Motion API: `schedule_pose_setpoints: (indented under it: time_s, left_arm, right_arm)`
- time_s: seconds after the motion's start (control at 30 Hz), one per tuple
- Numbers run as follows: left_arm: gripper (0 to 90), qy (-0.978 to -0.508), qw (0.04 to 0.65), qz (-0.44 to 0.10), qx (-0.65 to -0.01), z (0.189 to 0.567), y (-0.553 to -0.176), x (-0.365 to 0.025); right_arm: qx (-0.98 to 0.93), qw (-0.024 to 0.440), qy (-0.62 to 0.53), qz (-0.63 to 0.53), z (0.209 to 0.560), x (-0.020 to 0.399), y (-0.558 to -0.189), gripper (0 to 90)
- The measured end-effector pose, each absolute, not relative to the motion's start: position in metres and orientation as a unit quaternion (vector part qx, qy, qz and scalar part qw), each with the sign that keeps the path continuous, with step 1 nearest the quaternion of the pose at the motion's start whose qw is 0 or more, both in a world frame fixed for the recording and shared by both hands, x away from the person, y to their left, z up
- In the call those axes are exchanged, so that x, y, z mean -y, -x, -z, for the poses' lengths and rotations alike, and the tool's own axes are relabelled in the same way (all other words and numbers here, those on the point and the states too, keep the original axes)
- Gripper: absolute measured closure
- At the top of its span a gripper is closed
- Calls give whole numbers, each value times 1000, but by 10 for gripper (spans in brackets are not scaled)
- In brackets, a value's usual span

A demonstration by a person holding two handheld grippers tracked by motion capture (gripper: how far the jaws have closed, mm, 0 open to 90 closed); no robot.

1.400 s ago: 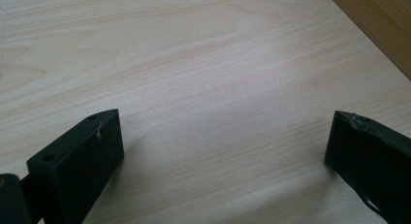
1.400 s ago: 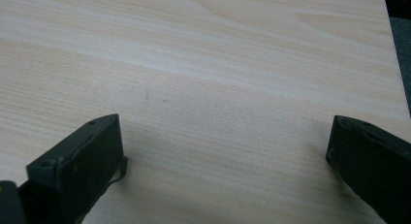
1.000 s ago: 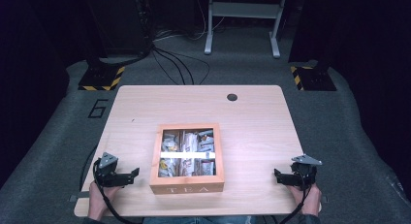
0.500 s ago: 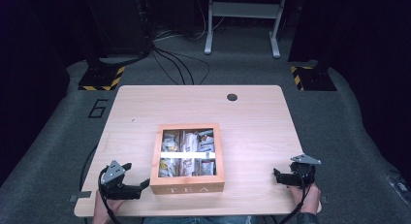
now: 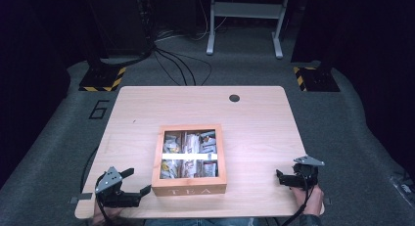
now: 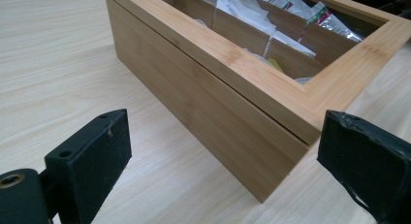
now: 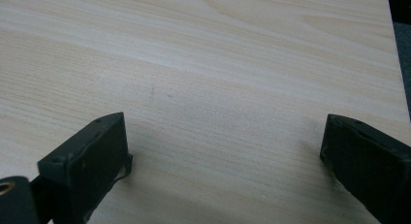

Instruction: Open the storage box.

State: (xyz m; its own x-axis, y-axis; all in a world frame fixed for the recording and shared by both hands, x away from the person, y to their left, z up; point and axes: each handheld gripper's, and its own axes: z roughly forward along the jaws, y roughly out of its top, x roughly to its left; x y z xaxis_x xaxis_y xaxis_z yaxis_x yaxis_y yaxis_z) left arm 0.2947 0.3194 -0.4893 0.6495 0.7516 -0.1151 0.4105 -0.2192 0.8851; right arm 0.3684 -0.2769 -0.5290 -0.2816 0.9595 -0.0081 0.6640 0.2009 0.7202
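Both fingers (image 6: 87,161) clear of tea box (image 6: 213,107) — corner between.

From above I see the wooden tea box (image 5: 189,159) near the surface's (image 5: 254,123) front edge, packets inside. My left tongs (image 5: 138,183) sit just beside its front-left corner, jaws spread and closing slightly, nothing between them; right tongs (image 5: 280,177) well apart.

A bamboo tea box (image 5: 189,162) with "TEA" on its front wall and a windowed lid closed over compartments of tea bags (image 5: 188,147) is sitting squarely on the table's near middle, front facing the person.
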Motion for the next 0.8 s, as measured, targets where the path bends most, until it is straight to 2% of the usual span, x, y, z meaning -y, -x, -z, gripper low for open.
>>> schedule_pose_setpoints:
  time_s: [0.23,0.63,0.8]
  left_arm:
    - [100,-780,483,-169,-360,495,-293,-306]
    - [340,-786,502,-153,-326,503,-293,-291]
    - [349,-785,499,-166,-327,503,-290,-289]
  right_arm:
    - [-737,238,-551,-311,529,277,-368,36]
    - [-736,240,-550,-315,529,277,-367,59]
    - [-734,241,-551,-316,529,277,-367,71]
